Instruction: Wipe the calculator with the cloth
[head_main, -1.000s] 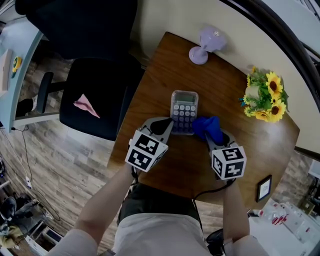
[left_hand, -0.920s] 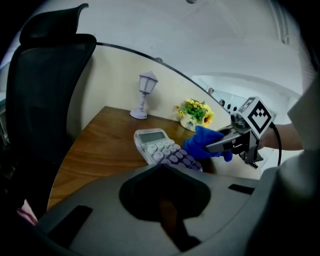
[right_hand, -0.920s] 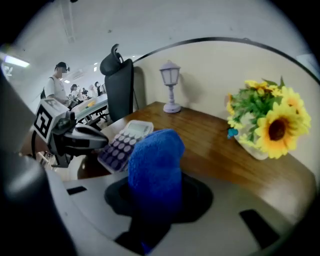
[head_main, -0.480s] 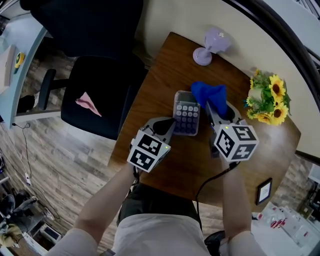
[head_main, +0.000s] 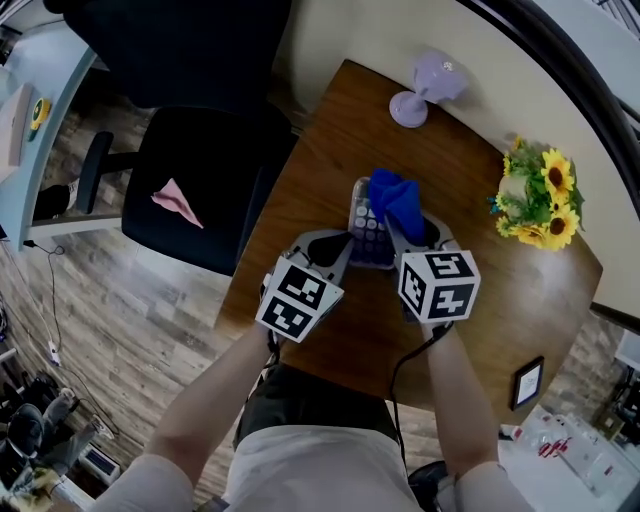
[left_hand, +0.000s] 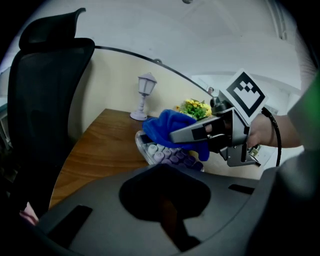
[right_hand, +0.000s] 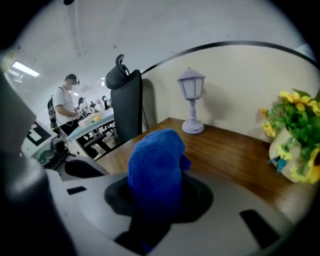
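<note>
cloth drawn back over calculator | right gripper pinching cloth | left gripper closed beside calculator

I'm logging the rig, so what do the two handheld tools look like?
Both the left tool and right tool are grey, each topped by a white cube with black square markers. A black cable trails from the right one.

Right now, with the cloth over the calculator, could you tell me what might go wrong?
1. The calculator may skid or twist under the stroke: only the left gripper stands by it, at its near-left corner.
2. The cloth is bunched in the right gripper, so the wad could miss areas or press keys.
3. A long push forward could reach the small lamp standing beyond the calculator.
</note>
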